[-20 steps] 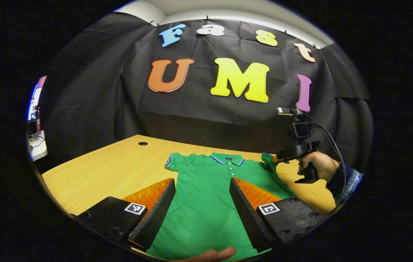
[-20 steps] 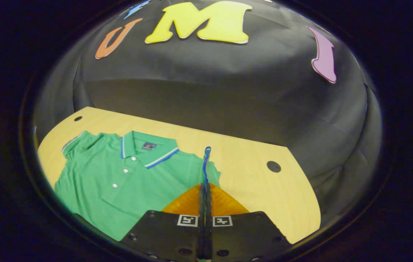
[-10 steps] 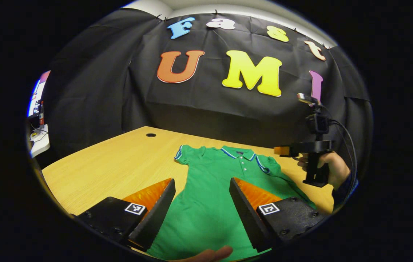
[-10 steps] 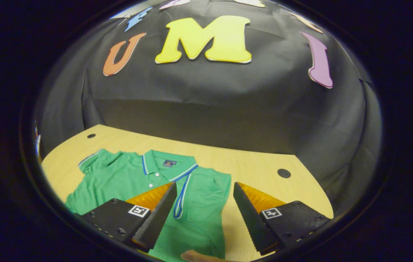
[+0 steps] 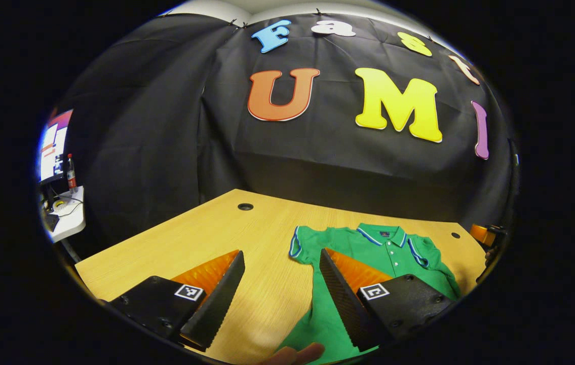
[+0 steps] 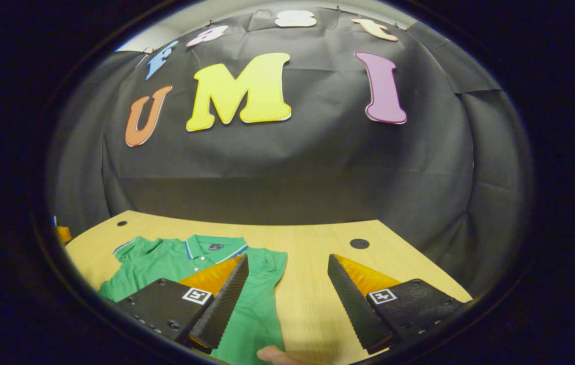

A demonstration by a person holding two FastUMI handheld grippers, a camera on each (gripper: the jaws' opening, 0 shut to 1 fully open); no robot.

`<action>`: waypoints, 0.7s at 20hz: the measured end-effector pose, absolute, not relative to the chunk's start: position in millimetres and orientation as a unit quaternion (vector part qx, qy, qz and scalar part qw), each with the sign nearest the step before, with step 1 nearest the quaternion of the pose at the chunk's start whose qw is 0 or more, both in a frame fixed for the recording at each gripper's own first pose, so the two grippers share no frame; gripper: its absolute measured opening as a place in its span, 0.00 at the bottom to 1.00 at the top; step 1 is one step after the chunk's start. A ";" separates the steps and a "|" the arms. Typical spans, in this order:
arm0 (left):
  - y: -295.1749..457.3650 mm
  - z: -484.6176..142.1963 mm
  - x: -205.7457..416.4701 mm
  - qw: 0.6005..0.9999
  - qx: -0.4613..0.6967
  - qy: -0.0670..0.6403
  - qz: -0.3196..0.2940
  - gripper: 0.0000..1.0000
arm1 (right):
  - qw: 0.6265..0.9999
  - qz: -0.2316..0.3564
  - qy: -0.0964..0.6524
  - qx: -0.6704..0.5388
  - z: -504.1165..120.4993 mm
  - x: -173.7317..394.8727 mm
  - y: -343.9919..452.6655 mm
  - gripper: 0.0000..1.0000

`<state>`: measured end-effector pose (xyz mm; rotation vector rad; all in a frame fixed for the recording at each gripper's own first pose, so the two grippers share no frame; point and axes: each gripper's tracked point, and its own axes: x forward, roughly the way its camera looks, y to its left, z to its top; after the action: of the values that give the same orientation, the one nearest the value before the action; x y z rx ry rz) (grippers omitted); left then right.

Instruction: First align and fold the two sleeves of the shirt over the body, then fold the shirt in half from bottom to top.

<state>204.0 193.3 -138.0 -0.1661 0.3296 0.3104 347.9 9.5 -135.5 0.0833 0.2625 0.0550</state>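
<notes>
Green polo shirt (image 5: 383, 253) lies flat, collar toward the counter's (image 5: 206, 238) far edge. One sleeve (image 6: 267, 261) appears folded over the body; the other sleeve (image 5: 301, 244) lies spread. Left tongs (image 5: 279, 284) and right tongs (image 6: 287, 291) both stand apart, empty. Recommendation: grip the spread sleeve at its cuff and lay it inward, matching the first.

1 shirt (image 5: 398, 253), 1 table (image 5: 206, 238) w/ 2 holes (image 5: 245, 206), 2 grippers (image 5: 279, 299).
</notes>
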 end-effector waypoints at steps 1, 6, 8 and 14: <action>196.7 -133.3 219.5 0.972 -0.082 0.163 0.148 0.96 | 0.991 0.026 0.124 0.037 -131.5 345.5 6.5 0.96; 202.0 -144.5 291.1 0.968 -0.093 0.202 0.113 0.96 | 0.997 0.018 0.071 0.033 -92.0 331.3 -4.1 0.96; 207.8 -162.2 309.9 0.963 -0.074 0.232 0.117 0.95 | 0.999 0.018 0.040 0.031 -68.6 321.3 -6.4 0.96; 209.9 -228.1 342.8 0.944 -0.001 0.308 0.121 1.00 | 0.999 0.030 -0.028 0.033 -20.2 287.7 -6.1 0.96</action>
<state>342.8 209.9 -228.1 -0.0024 0.6273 0.2459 287.7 -6.1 -20.2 0.0652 -0.0555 0.0610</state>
